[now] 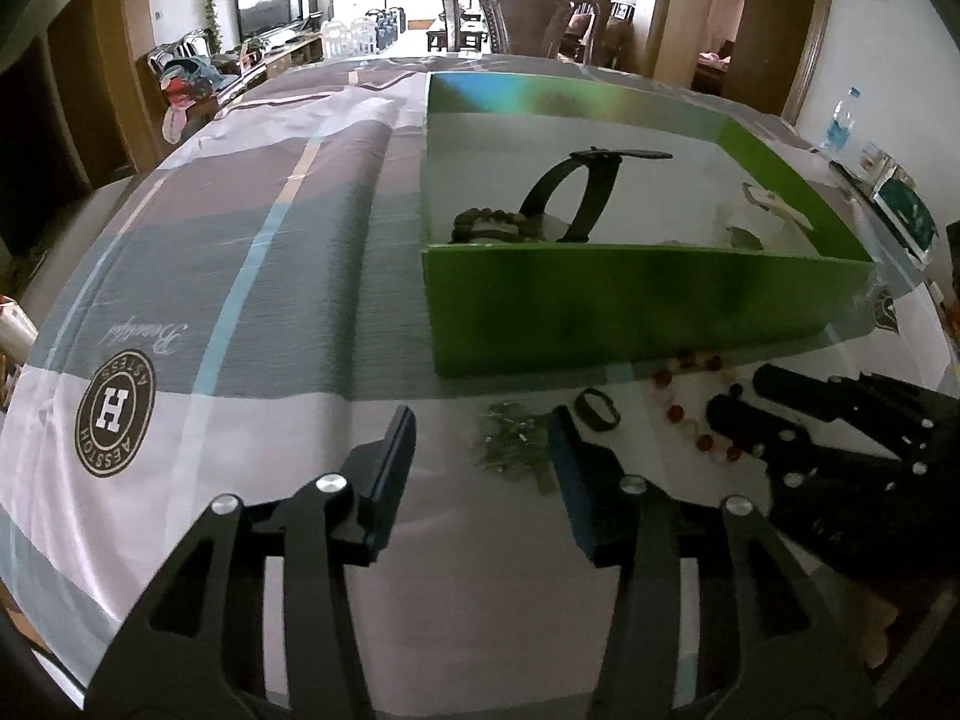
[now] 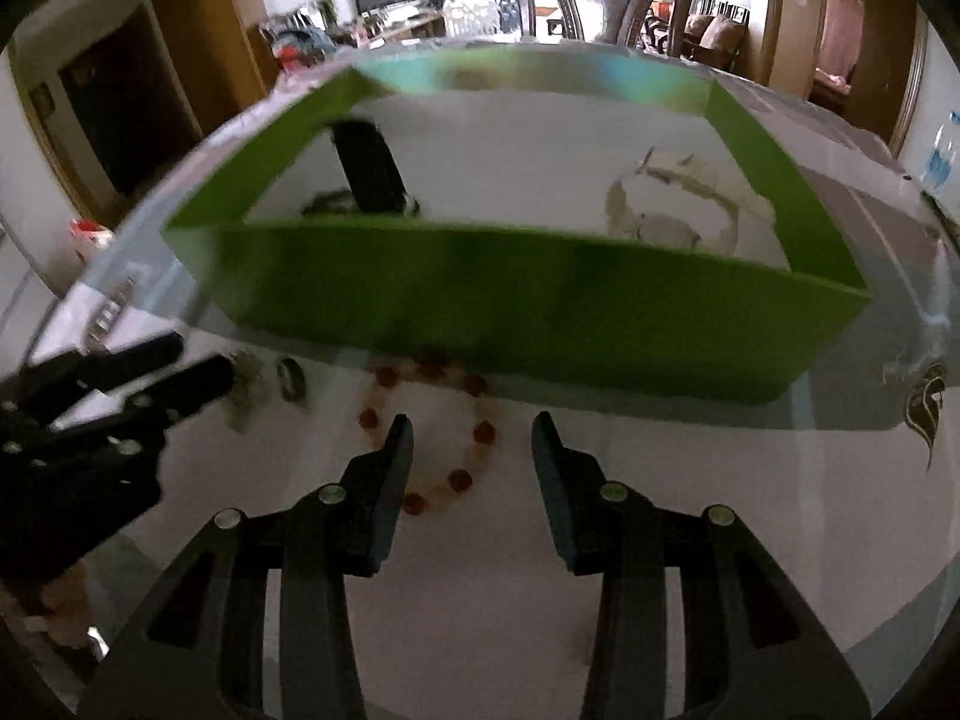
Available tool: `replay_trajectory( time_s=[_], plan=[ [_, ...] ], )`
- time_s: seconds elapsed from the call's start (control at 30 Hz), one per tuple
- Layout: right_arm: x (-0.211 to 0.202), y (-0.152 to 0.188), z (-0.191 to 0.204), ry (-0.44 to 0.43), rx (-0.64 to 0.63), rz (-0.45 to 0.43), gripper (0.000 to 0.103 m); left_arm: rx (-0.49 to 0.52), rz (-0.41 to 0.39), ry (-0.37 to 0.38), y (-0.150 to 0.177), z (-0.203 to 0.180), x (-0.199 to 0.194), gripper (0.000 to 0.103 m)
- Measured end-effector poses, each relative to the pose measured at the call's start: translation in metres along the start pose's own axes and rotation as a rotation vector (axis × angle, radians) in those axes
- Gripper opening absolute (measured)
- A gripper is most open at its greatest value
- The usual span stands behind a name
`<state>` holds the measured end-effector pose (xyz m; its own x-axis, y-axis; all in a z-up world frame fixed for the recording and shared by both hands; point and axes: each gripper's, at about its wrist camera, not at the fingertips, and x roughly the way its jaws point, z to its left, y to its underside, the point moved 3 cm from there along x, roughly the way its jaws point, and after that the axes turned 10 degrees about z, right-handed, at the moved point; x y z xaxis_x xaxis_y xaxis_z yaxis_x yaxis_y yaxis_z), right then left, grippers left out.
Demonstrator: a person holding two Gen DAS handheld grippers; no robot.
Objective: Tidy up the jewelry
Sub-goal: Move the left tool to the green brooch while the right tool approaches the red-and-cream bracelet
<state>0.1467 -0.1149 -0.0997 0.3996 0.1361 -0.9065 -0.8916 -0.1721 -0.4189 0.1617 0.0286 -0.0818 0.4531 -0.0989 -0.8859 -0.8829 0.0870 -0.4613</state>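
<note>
- The left gripper hangs over the table, jaws partly open and holding nothing; a greenish bracelet lies on the cloth between its fingers.
- The right gripper is likewise partly open and empty, above a red bead bracelet just in front of the green box.
- A dark ring lies between the two bracelets.
- Inside the box lie a black watch, a brown bead bracelet and a pale bracelet.
</note>
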Motion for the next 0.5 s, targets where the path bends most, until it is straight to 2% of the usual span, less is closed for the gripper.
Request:
replay_trajectory(
  time_s=[0.07, 0.13, 0.17, 0.2, 0.3, 0.4, 0.5],
  plan=[
    [0.001, 0.002, 0.005, 0.024, -0.02, -0.006, 0.039, 0.013, 0.003, 0.004, -0.001, -0.004, 0.002, 0.051],
    [0.001, 0.005, 0.008, 0.031, -0.032, -0.014, 0.034, 0.023, 0.012, -0.002, 0.001, -0.008, 0.007, 0.049],
    [0.001, 0.005, 0.009, 0.027, -0.033, -0.014, 0.027, 0.025, 0.016, -0.001, 0.001, -0.009, 0.009, 0.046],
    [0.001, 0.006, 0.01, 0.024, -0.037, -0.016, 0.02, 0.026, 0.024, 0.005, 0.001, -0.011, 0.012, 0.038],
    [0.0, 0.009, 0.011, 0.012, -0.036, -0.022, 0.009, 0.035, 0.02, -0.012, 0.002, -0.015, 0.016, 0.034],
    [-0.004, 0.012, 0.006, 0.005, -0.041, -0.024, 0.008, 0.047, 0.013, -0.019, 0.004, -0.02, 0.017, 0.029],
    [-0.008, 0.017, 0.003, -0.008, -0.035, -0.021, 0.008, 0.055, 0.012, -0.008, 0.007, -0.023, 0.016, 0.027]
  ],
)
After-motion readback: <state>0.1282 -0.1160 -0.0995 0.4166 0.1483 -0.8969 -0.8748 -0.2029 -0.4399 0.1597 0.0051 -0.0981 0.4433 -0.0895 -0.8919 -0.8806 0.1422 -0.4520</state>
